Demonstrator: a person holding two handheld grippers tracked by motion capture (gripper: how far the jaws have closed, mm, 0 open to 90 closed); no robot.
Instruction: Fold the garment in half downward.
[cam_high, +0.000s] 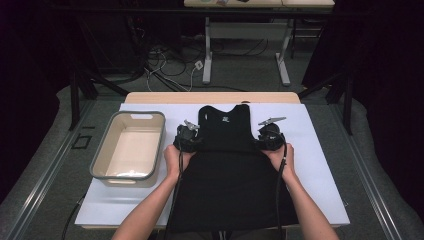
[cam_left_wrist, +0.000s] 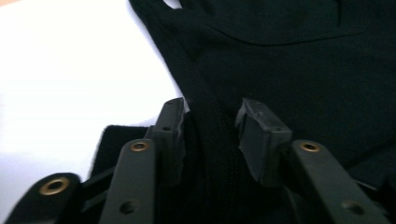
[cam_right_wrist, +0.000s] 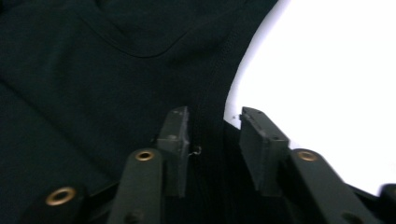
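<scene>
**Both grippers at the tank top's armhole edges, grip not yet made**

My left gripper (cam_left_wrist: 212, 128) has its jaws apart, with the ribbed armhole edge of the black tank top (cam_high: 227, 165) running up between them; the pads do not press on it. My right gripper (cam_right_wrist: 212, 135) stands the same way on the opposite armhole edge, jaws parted around the hem. The tank top lies flat in the middle of the white table (cam_high: 325, 150), neckline toward the far edge, hem at the near edge. A grey bin (cam_high: 100, 160) sits by the left edge. I judge this the grasping step of a fold: next I must close both jaws evenly on the fabric before lifting.
</scene>
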